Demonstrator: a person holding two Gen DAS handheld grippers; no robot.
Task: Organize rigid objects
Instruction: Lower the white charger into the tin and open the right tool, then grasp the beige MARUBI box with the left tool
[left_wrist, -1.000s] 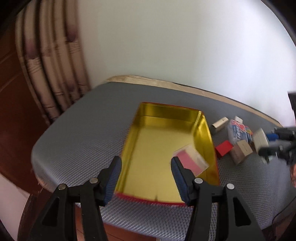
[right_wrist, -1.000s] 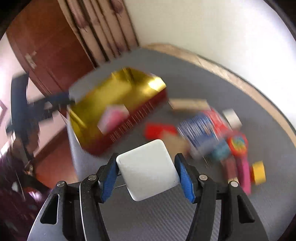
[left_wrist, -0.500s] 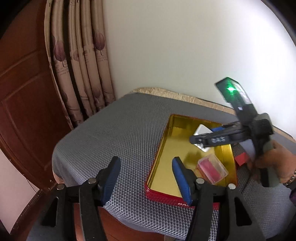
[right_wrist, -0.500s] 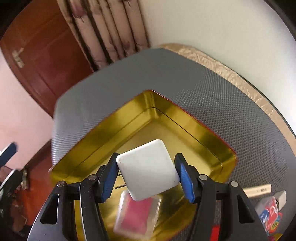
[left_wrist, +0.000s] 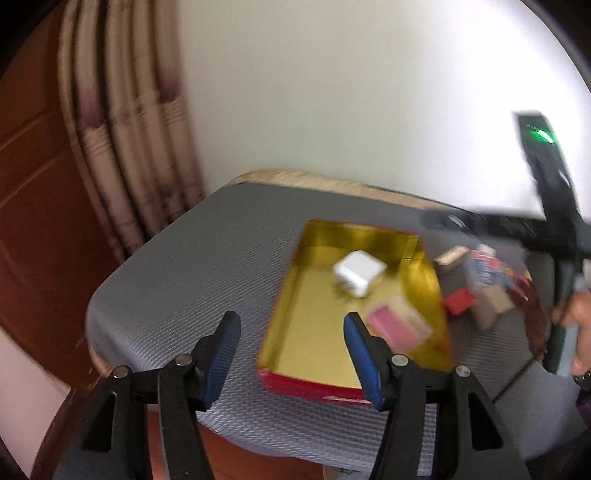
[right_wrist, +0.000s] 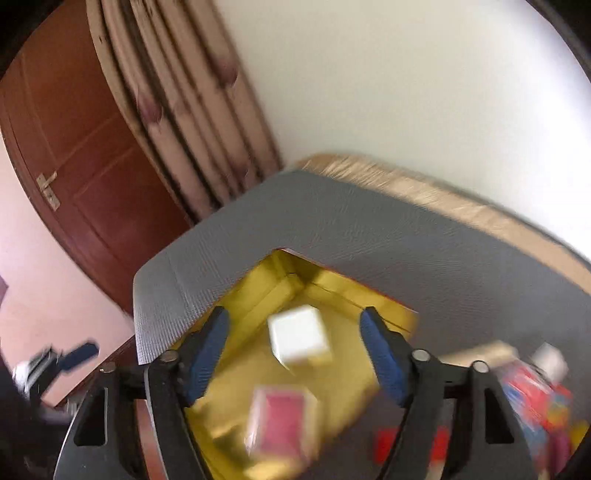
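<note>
A gold tin tray with red outer walls (left_wrist: 284, 295) (right_wrist: 255, 295) lies on the grey mesh mat. Inside it sit a white cube-shaped block (left_wrist: 359, 273) (right_wrist: 299, 339) and a clear box with a pink insert (left_wrist: 399, 325) (right_wrist: 284, 424). My right gripper (right_wrist: 295, 343) hovers above the tray, its jaws opening, with the white block between them but free of the blue pads. My left gripper (left_wrist: 291, 343) stands open over the tray's near left corner with nothing between its fingers. The right gripper's body shows blurred at the right of the left wrist view.
Right of the tray lies a pile of small objects: a red block (left_wrist: 460, 301), a tan block (left_wrist: 495, 306), a blue and red box (left_wrist: 484, 269) (right_wrist: 532, 398), a yellow piece (right_wrist: 578, 428). A curtain (left_wrist: 122, 129) and a wooden door (right_wrist: 85, 147) stand at the left. A hand (left_wrist: 580, 317) holds the right gripper.
The right gripper carried the white block over the tray, then opened; the block now lies inside the tray, free of the pads. The left gripper's view shifted slightly, still open.
</note>
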